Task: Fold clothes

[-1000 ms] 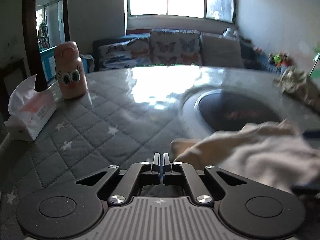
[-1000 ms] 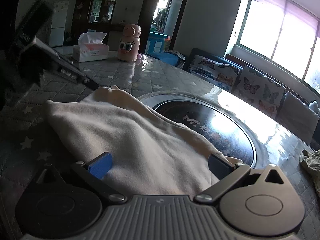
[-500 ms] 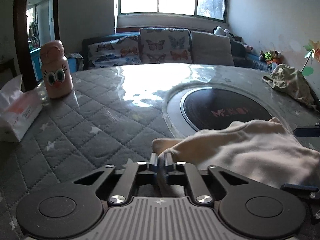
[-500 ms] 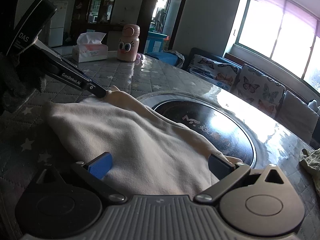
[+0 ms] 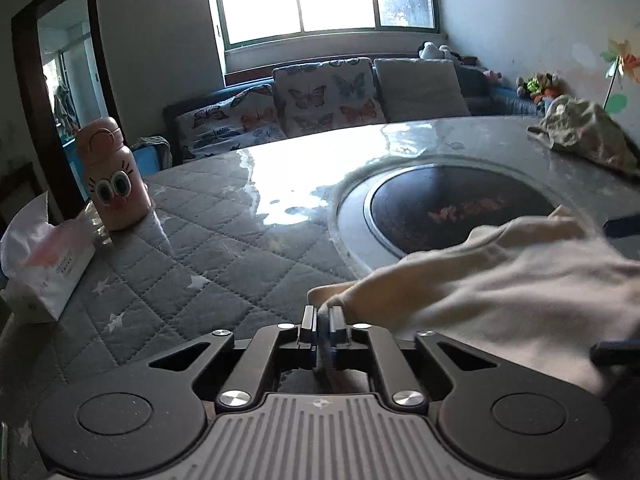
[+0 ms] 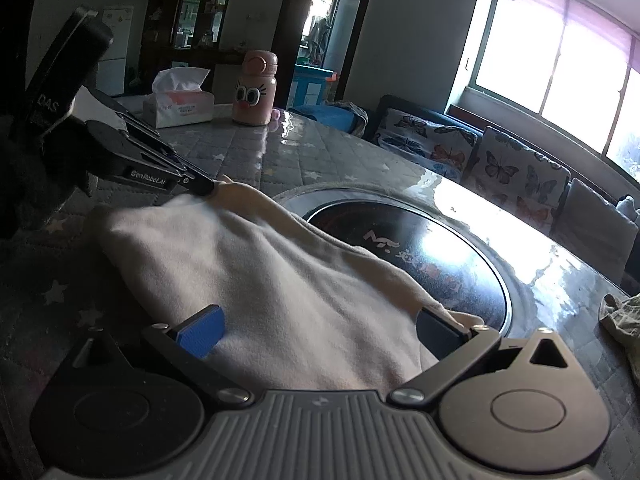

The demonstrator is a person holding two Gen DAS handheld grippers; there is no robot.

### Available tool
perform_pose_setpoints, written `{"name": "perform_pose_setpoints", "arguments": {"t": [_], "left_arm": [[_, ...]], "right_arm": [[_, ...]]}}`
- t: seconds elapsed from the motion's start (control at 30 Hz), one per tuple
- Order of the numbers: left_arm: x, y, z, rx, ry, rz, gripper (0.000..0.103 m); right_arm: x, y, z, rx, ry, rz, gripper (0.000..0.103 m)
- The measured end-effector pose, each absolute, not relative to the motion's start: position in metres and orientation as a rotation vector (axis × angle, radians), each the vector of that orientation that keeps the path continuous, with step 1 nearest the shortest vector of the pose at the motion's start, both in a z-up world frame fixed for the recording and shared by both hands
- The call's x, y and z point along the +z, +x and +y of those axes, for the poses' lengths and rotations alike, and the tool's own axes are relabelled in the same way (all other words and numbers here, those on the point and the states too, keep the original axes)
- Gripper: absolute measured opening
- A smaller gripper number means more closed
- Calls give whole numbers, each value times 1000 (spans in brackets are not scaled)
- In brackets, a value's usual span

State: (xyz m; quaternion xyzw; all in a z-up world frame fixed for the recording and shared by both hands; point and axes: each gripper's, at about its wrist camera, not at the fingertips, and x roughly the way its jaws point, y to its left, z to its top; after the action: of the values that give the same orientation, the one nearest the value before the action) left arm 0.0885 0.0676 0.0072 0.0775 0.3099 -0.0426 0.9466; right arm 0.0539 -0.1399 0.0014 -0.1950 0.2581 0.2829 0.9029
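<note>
A cream garment [image 5: 500,280] lies bunched on the quilted grey table cover, partly over the round black cooktop [image 5: 460,208]. My left gripper [image 5: 323,322] is shut on the garment's near-left corner and lifts it a little. In the right wrist view the garment [image 6: 280,288] spreads between my right gripper's blue pads; my right gripper [image 6: 320,326] is open wide with the cloth lying between its fingers. The left gripper [image 6: 200,186] shows there at the far left, pinching the cloth's corner.
A pink cartoon-eyed bottle [image 5: 112,176] and a tissue box [image 5: 44,256] stand at the table's left. A crumpled greenish garment [image 5: 584,132] lies at the far right edge. A sofa with butterfly cushions [image 5: 320,100] stands behind the table.
My left gripper has closed on the garment's corner and raised it slightly, pulling the cloth up. My right gripper has stayed open in place.
</note>
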Motion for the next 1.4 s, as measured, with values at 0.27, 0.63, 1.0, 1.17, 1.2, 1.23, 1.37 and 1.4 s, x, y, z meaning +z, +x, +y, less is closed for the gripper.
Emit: {"name": "perform_pose_setpoints", "arguments": {"t": [0.27,0.63,1.0,1.17,1.2,1.23,1.37,1.4], "left_arm": [[39,77,45,-211,122,571,10],[15,112,27,-231,93,694,10],[12,121,38,-204,57,702,12],[9,127,35,-202,61,705,18],[8,128,35,-201,63,706,18],[9,127,35,-200,63,705,18],[16,118,34,-204,72,687,26],[17,115,34,-205,75,683,29]], "right_arm": [[12,77,-150,547,-307,580,103],[12,124,-175,564,-117,714,71],[3,150,-188,534,-23,780,47],[2,148,-188,531,-74,776,48],[0,149,-188,527,-86,780,48],[1,149,-189,522,-85,779,48],[11,143,-199,513,-71,758,48],[15,139,-201,516,-70,751,48]]}}
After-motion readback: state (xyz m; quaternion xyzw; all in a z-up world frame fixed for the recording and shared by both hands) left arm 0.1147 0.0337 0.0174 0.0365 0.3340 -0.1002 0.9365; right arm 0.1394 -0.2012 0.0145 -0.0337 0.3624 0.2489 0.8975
